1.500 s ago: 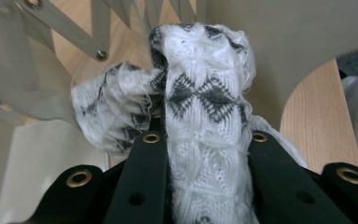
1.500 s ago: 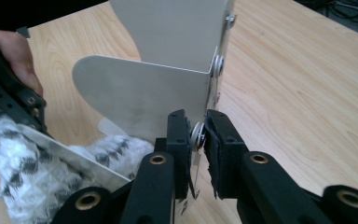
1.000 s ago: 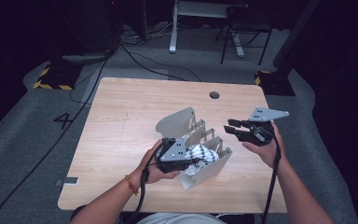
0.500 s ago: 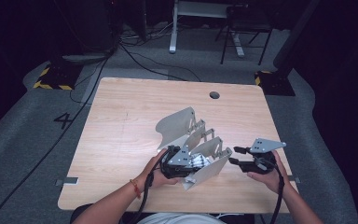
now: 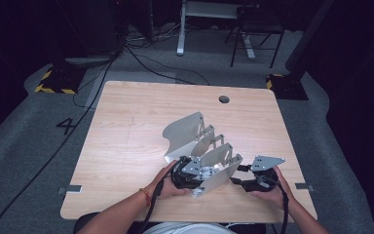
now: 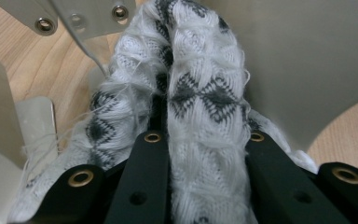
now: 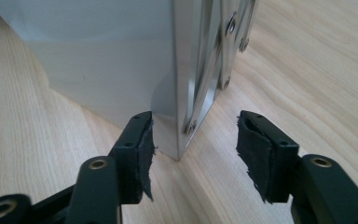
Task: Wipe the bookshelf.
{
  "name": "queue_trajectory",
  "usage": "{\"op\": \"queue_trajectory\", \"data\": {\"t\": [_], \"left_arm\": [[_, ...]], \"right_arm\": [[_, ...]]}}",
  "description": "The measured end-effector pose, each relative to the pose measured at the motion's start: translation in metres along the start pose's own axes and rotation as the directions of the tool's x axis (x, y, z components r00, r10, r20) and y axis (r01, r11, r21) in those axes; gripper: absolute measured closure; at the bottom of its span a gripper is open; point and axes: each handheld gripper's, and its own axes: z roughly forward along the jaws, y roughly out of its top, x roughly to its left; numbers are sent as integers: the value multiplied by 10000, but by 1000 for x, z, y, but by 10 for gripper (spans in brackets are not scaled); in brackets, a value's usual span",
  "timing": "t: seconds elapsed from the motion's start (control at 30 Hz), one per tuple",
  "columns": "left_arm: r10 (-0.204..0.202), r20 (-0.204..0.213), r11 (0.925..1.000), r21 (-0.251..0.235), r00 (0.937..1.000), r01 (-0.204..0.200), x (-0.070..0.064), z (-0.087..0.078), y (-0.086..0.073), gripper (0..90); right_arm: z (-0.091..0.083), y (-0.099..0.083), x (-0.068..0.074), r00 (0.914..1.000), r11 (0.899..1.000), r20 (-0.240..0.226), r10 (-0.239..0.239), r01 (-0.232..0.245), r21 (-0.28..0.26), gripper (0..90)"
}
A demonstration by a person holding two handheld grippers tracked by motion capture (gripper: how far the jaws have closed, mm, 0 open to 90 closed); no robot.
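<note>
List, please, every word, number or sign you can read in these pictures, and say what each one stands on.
"4": a large dark numeral on the grey floor left of the wooden table.
Yellow-and-black hazard stripes, no lettering: on the floor beyond the table's far left corner.
No readable text on the metal rack, the knitted cloth, the left gripper or the right gripper.

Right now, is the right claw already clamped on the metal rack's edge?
No, the right claw is open, its two pads standing apart on either side of the metal rack edge without touching it.
</note>
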Motion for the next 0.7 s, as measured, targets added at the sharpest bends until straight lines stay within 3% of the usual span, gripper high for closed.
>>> {"op": "queue_trajectory", "data": {"t": [0.1, 0.2, 0.3, 0.47, 0.6, 0.7], "left_arm": [[-44, 1, 9992, -396, 10000, 44, 2, -5, 7, 804], [150, -86, 9964, -830, 9999, -156, 2, -14, 18, 804], [459, -331, 9894, -1360, 9984, -500, -1, -25, 30, 806], [556, -730, 9781, -1966, 9958, -690, -3, -39, 50, 805], [753, -1133, 9707, -2192, 9907, -989, -2, -46, 67, 805], [917, -1394, 9692, -2149, 9860, -1205, -2, -47, 78, 804]], "right_arm": [[0, 1, 0, 10000, 9996, -22, 35, -36, -272, 458], [0, 0, 1, 10000, 9994, 63, 28, -26, -332, 459], [1, 0, 0, 9997, 9990, 232, 14, -4, -438, 475], [2, 2, -3, 9986, 9976, 496, 156, -121, -689, 493], [3, 7, -2, 9982, 9961, 583, 159, -107, -871, 493], [5, 11, 1, 9980, 9958, 623, 72, -14, -918, 493]]}}
